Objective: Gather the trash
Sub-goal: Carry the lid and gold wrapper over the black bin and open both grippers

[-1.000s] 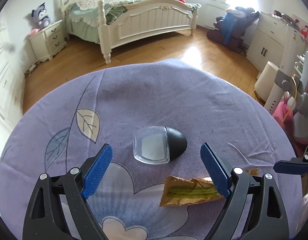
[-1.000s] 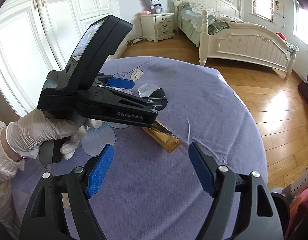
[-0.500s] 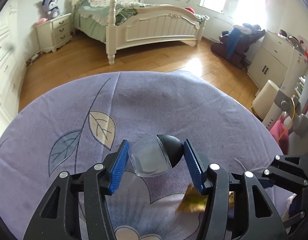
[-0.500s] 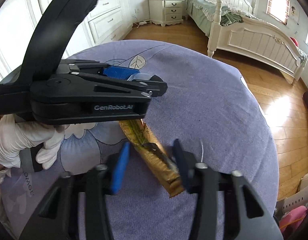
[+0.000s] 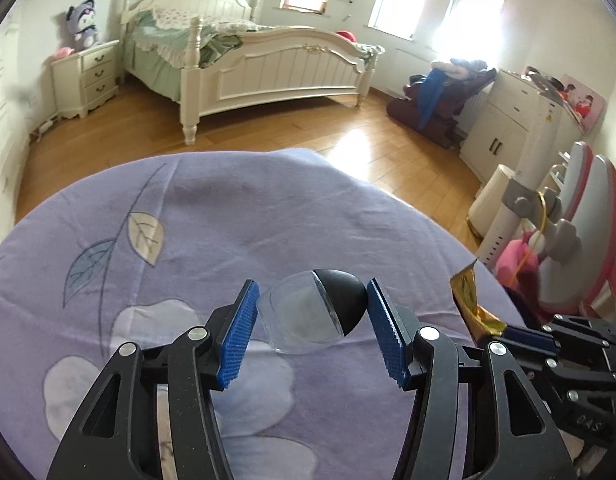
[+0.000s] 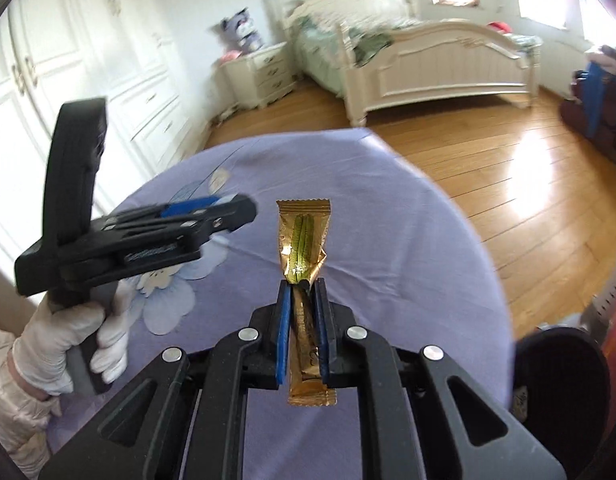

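My left gripper [image 5: 312,320] is shut on a small dustpan-like container [image 5: 312,312] with a clear plastic body and a black rounded end, held over the purple tablecloth [image 5: 188,220]. My right gripper [image 6: 302,300] is shut on a gold snack wrapper [image 6: 304,232] with a green stripe, lifted above the cloth and pointing away from me. The wrapper also shows at the right edge of the left wrist view [image 5: 468,300]. The left gripper shows in the right wrist view [image 6: 148,240], held by a white-gloved hand [image 6: 68,332].
The round table [image 6: 388,260] is covered by the purple floral cloth. A white bed [image 5: 268,68], nightstand [image 5: 84,76] and wardrobe [image 6: 68,60] stand beyond on the wooden floor. A fan stand [image 5: 548,232] and white bin [image 5: 492,196] are to the right.
My right gripper closed on the gold wrapper and lifted it off the cloth. My left gripper closed around the clear and black container and raised it slightly.
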`<state>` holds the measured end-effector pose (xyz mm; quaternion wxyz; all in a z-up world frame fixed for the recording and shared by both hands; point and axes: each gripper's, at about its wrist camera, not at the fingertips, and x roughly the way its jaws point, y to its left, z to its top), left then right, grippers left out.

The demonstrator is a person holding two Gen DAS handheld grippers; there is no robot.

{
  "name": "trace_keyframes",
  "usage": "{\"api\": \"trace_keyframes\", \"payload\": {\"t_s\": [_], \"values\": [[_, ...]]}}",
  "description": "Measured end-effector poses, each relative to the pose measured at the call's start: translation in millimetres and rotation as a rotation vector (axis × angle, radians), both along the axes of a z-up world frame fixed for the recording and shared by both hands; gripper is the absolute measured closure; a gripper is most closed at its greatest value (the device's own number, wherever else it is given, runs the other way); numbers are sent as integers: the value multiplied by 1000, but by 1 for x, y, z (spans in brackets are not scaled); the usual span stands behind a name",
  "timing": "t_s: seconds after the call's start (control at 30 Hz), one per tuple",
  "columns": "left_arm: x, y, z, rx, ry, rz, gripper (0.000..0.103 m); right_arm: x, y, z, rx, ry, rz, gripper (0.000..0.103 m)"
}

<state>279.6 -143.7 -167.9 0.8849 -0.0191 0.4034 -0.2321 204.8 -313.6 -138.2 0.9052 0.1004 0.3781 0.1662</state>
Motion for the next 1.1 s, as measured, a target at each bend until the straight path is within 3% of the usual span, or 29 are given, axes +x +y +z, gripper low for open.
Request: {"api": "trace_keyframes", "payload": {"t_s": [0.23,0.4,0.73,1.1], "values": [[-52,-81,22,-65,-20,-189,47,-55,-66,-7,-15,-52,-258,91],[-85,-138,18,-83,-3,-310,47,-76,-107,-18,-63,-50,-385,91],[-114,-214,-2,-54,30,-462,47,-103,-157,-51,-149,10,-493,91],[-115,-247,-19,-36,90,-521,47,-114,-179,-77,-173,61,-535,90]]}}
